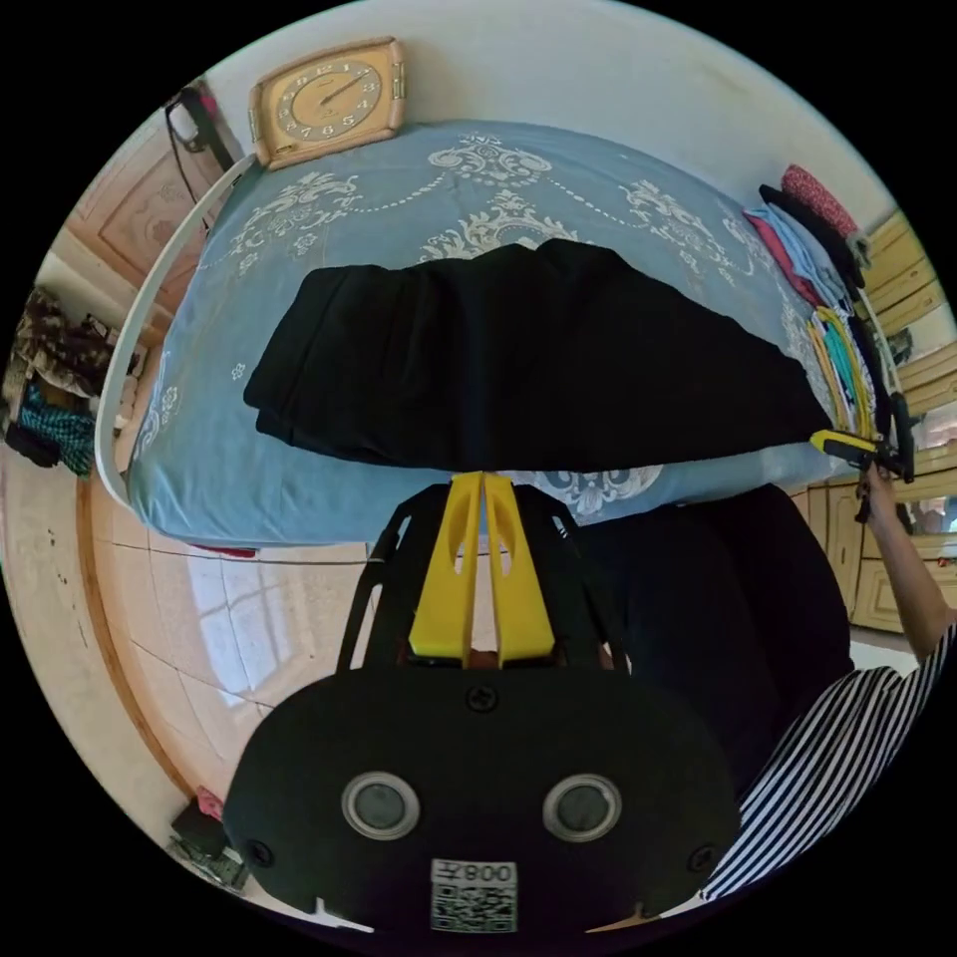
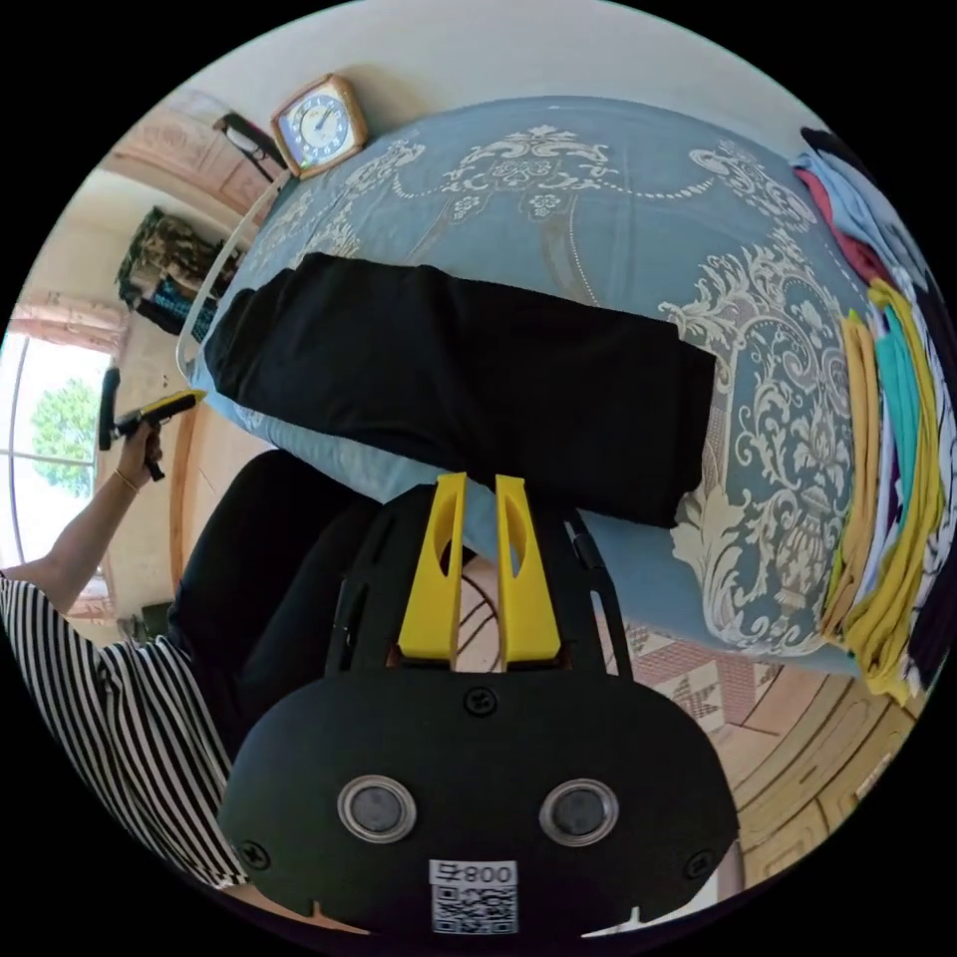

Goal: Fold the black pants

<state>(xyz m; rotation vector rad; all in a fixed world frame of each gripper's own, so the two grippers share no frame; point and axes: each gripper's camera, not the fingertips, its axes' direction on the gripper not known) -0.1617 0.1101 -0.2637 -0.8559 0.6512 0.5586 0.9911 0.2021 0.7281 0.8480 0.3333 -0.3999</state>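
The black pants (image 1: 518, 369) (image 2: 449, 389) lie on the blue patterned bed (image 1: 399, 189) (image 2: 598, 179), folded into one long flat band near the bed's front edge. My left gripper (image 1: 483, 478) hovers just off that edge with its yellow jaws pressed together and nothing between them. In the right gripper view, the left gripper (image 2: 159, 409) is held off the pants' far end. My right gripper (image 2: 480, 480) hangs in front of the bed, its jaws a narrow gap apart and empty. The right gripper (image 1: 837, 444) appears beside the pants' other end in the left gripper view.
A stack of folded colourful clothes (image 1: 827, 299) (image 2: 887, 449) sits along one side of the bed. A clock (image 1: 329, 100) (image 2: 319, 120) leans at the bed's far edge. The person's striped sleeve (image 1: 847, 758) (image 2: 100, 698) and dark-clothed legs (image 1: 718, 618) stand before the bed on tiled floor (image 1: 229, 618).
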